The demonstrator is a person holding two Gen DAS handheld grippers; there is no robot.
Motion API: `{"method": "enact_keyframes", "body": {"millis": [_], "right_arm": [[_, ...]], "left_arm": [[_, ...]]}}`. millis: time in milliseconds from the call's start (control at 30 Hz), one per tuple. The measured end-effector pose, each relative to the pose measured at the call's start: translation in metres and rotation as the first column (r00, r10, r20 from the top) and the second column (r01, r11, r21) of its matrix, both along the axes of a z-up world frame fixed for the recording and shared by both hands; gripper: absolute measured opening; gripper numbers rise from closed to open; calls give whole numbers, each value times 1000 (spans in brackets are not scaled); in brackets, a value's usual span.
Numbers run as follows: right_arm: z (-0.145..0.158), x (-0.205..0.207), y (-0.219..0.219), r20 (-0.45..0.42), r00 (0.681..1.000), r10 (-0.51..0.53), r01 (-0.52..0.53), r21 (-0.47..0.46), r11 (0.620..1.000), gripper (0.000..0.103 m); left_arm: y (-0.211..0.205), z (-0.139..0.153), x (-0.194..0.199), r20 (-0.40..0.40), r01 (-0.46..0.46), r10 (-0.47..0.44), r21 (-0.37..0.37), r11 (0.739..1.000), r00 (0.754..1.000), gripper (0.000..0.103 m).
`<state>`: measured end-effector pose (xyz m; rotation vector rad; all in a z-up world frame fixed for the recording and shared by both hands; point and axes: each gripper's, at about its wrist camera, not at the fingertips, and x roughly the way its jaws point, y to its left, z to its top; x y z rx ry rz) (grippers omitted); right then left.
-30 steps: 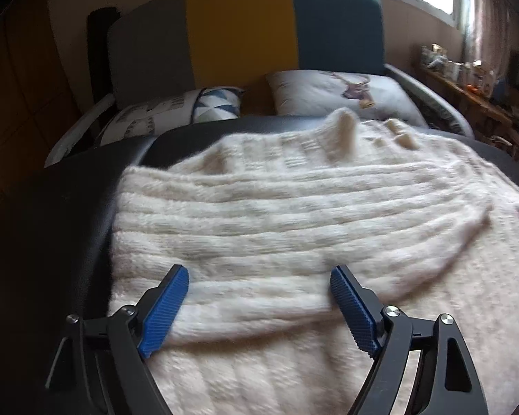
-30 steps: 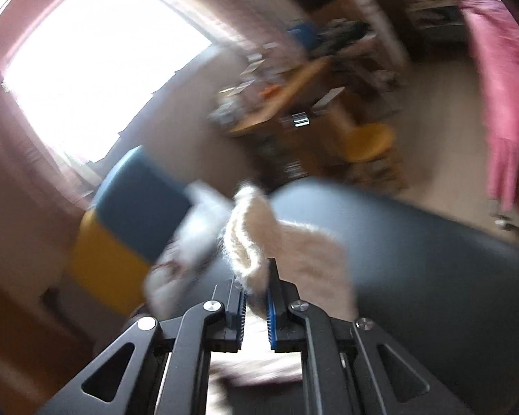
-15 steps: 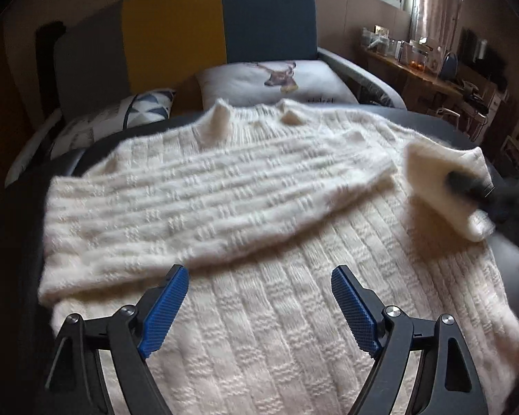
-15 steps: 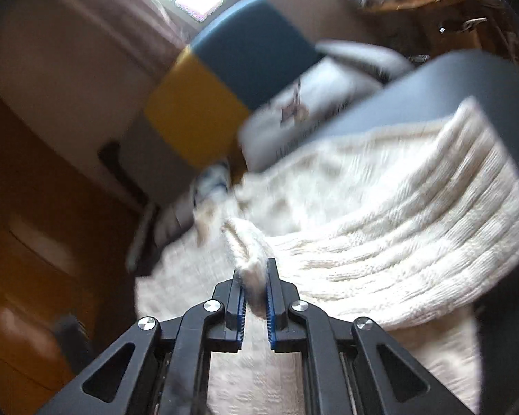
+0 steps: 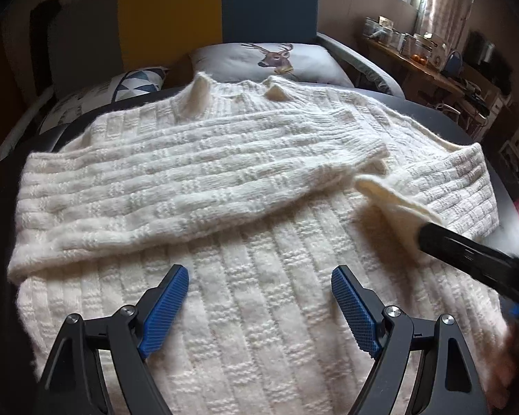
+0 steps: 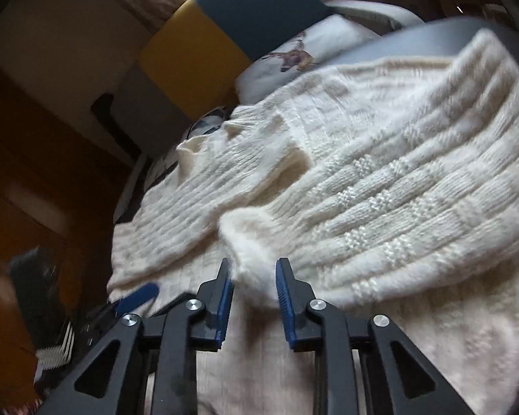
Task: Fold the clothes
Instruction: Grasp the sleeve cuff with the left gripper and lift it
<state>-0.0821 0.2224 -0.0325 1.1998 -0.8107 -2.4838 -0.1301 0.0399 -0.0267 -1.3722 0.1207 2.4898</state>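
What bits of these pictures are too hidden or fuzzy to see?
- Left wrist view: the right gripper is a dark blur; its tips are hidden behind the sleeve cuff.
- Left wrist view: the sweater hem is cut off by the bottom edge.
- Left wrist view: shelf clutter is too small.
- Right wrist view: the left gripper is smeared.

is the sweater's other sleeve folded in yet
Not yet. One sleeve lies folded across the sweater; the other sleeve sits between the right gripper fingers.

Left claw [image 5: 259, 297] gapes above the cream sweater [image 5: 245, 311]; right claw [image 5: 429, 238], blurred, seemingly touches a sleeve cuff [image 5: 391, 200].
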Motion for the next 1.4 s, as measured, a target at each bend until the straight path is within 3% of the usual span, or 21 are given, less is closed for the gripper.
{"method": "enact_keyframes", "body": {"millis": [167,333,400,600,733,933,967,1067,1133,1167,1233,1267,1400], "right_arm": [[15,39,18,-53,999,-3,7,75,997,25],[-6,51,26,31,998,-49,41,220,975,17],[-13,57,32,16,998,-63,58,190,980,12],[-21,62,42,-2,995,-104,104,107,989,11],[-22,65,47,-10,994,-110,110,71,991,11],[-23,66,50,-15,993,-116,116,50,992,11],[-24,67,50,-16,993,-116,117,46,992,11],[-24,67,52,-16,993,-118,118,32,992,11],[-25,67,52,-17,993,-119,119,30,992,11],[-25,67,52,-17,993,-119,120,30,992,11],[-25,67,52,-17,993,-120,120,30,992,11],[-25,67,52,-18,993,-120,120,29,992,11],[-25,67,53,-18,993,-120,121,23,992,11]], "left_arm": [[9,-1,-1,11,12,-12,9,1000,1000,86],[17,0,-4,44,14,-16,65,998,999,88],[19,1,-6,53,8,-13,90,996,999,89],[23,5,-13,92,-20,1,212,977,996,92],[29,4,-18,141,-48,12,254,966,990,92],[18,7,-14,175,-48,-30,426,903,984,92],[18,6,-14,184,-49,-36,437,898,982,93],[33,-3,-19,215,-51,-37,391,919,976,93],[43,-2,-20,188,-35,-39,376,926,981,94],[48,-1,-20,178,-27,-42,368,929,983,91],[61,-3,-24,195,-3,-65,328,945,979,49],[68,-4,-26,209,12,-78,303,953,975,8],[72,10,-30,181,40,-103,325,945,978,8]]}}
